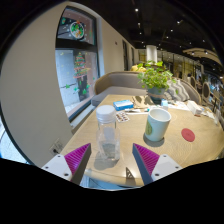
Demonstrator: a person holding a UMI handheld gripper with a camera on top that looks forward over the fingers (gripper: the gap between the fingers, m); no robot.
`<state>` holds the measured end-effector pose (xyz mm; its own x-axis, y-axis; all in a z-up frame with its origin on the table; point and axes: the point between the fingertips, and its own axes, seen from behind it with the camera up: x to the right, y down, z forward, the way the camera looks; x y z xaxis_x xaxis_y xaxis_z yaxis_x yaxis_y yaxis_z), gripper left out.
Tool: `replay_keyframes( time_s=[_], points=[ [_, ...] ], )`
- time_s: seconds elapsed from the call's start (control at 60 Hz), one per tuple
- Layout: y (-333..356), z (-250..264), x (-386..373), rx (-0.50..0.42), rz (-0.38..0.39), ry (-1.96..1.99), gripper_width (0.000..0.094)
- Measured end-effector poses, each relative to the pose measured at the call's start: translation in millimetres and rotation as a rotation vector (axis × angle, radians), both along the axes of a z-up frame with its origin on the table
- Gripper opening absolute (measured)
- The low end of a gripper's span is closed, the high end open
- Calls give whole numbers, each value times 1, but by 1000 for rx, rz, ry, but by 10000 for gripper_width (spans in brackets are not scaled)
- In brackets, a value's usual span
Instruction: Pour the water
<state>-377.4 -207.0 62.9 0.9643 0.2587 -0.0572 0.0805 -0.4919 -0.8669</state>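
potted plant point(155, 77), blue box point(123, 104), red coaster point(188, 134), wood table point(200, 150)

The claw point(112, 163) is held level, pointing forward, its two fingers spread wide apart. Each finger point(78, 160) carries a magenta pad point(147, 158) on its inner face, and the pads press on nothing.

No legible text, labels or numbers anywhere.

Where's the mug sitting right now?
In the gripper view, the pale green mug stands on the table, ahead and right of the open tongs, to the right of the clear bottle and beside a red coaster.
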Motion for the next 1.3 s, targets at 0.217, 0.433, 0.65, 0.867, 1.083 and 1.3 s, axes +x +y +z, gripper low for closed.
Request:
replay_keyframes(
  time_s=[0.217, 0.433, 0.65, 0.867, 1.083, 1.3],
  points=[
    [52, -25, -20, 25, -6, -5, 770],
    [73, -39, -30, 48, -18, -24, 491],
    [76, -39, -28, 46, -34, -42, 430],
    [83, 24, -33, 61, -75, 164, 420],
    [124, 128, -42, -36, -168, 935, 417],
    [170, 141, -7, -194, -282, 1594, 411]
  ],
)
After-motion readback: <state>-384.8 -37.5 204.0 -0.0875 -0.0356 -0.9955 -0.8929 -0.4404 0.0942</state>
